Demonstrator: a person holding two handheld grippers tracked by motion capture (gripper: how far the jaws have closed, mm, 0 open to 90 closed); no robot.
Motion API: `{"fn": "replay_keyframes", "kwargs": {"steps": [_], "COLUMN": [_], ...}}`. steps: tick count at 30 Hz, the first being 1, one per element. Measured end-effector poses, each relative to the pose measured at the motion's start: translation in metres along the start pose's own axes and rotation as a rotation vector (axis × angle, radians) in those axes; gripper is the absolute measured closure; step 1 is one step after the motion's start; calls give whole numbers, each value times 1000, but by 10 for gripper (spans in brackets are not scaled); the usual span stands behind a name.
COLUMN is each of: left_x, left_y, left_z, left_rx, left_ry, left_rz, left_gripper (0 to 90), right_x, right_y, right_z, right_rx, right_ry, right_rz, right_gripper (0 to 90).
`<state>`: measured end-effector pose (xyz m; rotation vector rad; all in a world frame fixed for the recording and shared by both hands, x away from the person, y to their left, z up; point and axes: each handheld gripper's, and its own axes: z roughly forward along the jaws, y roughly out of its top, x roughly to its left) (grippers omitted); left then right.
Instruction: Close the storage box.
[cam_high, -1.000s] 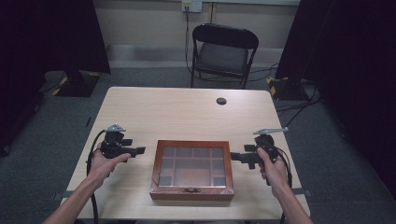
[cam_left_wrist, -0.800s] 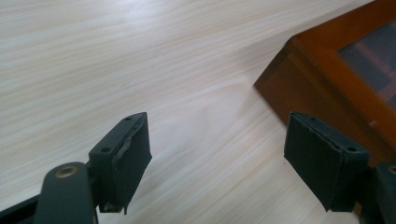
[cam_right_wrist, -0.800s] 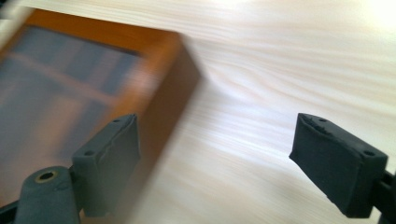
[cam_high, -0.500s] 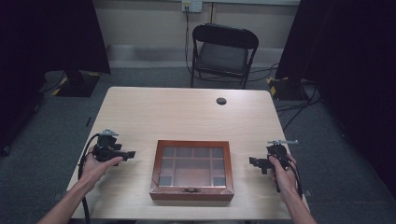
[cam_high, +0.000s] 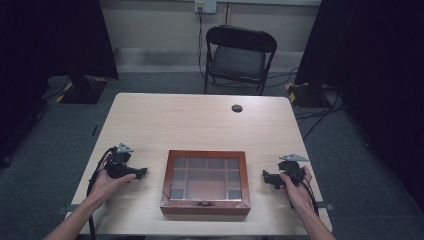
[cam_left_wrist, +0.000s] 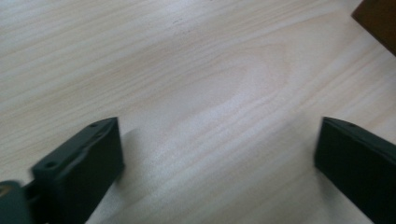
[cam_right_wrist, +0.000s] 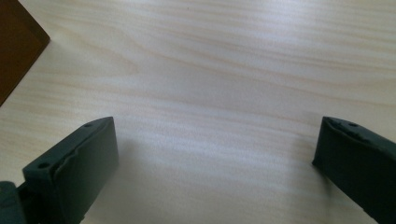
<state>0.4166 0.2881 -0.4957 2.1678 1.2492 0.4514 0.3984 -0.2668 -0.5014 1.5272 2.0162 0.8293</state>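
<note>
Pale wooden desk (cam_high: 200, 120) carries a wooden compartment box (cam_high: 206, 181) with a glass lid, long axis across, midway between both hands. Left claw (cam_high: 141, 172) and right claw (cam_high: 265, 178) point inward at it, equally near, their jaws just opened wide and empty.

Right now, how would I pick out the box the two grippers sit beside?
Start at the pale wooden table and look to its near edge, midway between the left gripper and right gripper. The wooden box lies there: dark reddish-brown, with a glass lid showing compartments and a small front clasp.
</note>
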Motion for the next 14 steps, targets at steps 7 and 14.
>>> {"fn": "replay_keyframes", "kwargs": {"steps": [7,14], "left_x": [3,1], "left_y": [-9,-9], "left_z": [2,2], "left_rx": [-97,-100], "left_ry": [-21,-16], "left_rz": [24,15], "left_gripper": [0,0], "right_x": [0,0], "right_y": [0,0], "right_z": [0,0], "right_rx": [0,0], "right_ry": [-1,-2], "right_rz": [1,3], "right_gripper": [0,0]}}
